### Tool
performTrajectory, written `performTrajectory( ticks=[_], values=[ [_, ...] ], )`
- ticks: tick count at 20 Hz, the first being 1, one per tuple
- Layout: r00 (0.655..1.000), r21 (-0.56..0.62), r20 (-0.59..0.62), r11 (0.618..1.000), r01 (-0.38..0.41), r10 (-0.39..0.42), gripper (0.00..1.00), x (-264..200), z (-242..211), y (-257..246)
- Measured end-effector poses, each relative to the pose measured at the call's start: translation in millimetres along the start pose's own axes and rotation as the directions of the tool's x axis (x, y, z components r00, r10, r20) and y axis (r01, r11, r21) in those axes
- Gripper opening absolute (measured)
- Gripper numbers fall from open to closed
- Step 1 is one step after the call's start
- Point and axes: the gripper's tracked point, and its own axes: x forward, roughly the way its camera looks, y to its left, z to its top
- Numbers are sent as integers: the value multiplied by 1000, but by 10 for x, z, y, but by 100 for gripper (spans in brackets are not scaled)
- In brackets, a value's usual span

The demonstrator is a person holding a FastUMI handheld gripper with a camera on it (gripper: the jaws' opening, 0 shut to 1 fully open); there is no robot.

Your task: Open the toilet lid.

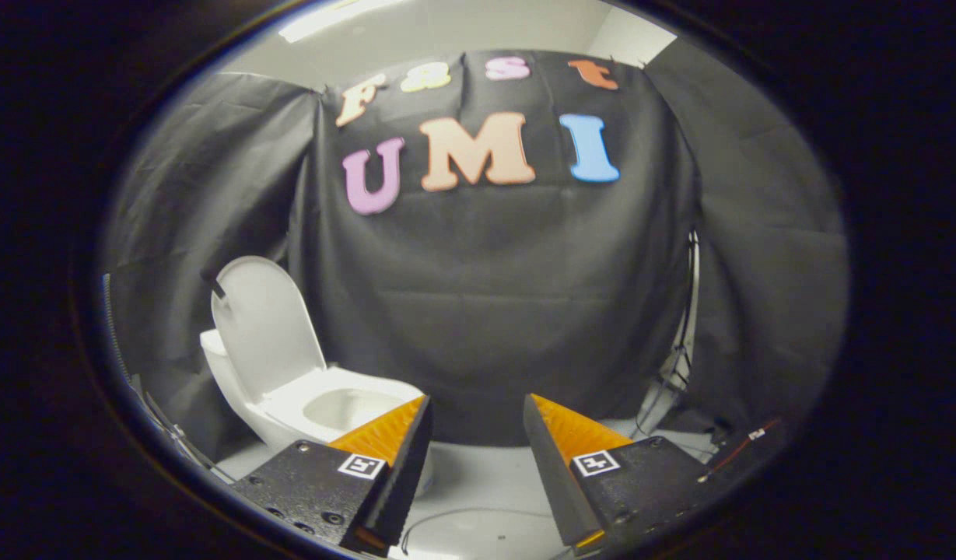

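The black cloth wall (493, 311) of the booth takes up most of the scene, draped in folds behind everything else and running around from about 9 o'clock to 3 o'clock. Below it lies the pale floor (485, 482), visible between and just beyond the fingers.

The toilet (291, 404) stands on that floor at roughly 8 o'clock, ahead and to the left of the fingers, against the left part of the cloth. Its lid (264, 327) stands raised, nearly upright and leaning back slightly, with its pale inner face turned toward the camera. The seat ring and the bowl opening (353, 406) are exposed below it, just beyond the tip of the left finger. A small dark piece sits at the lid's upper left edge; what it is cannot be made out.

The gripper (478, 420) sits at 6 o'clock with its fingers spread wide, holding nothing; only floor and cloth show between them. They touch neither the lid nor the bowl and are well apart from the lid.

As a judgement, the task looks done: the lid is already up and appears to stay there unsupported. Nothing seems left beyond taking the gripper away, provided the lid keeps its lean and does not fall forward.

At about 4 o'clock some thin cables (672, 373) trail down by the cloth's right edge.
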Motion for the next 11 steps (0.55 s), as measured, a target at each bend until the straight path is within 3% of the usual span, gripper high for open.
performTrajectory(
  ticks=[4,11],
  values=[
    [1000,-9,-10,1000,-1,1,71,-61,34,-35],
    [980,2,199,1000,-16,15,71,-481,287,-112]
  ],
)
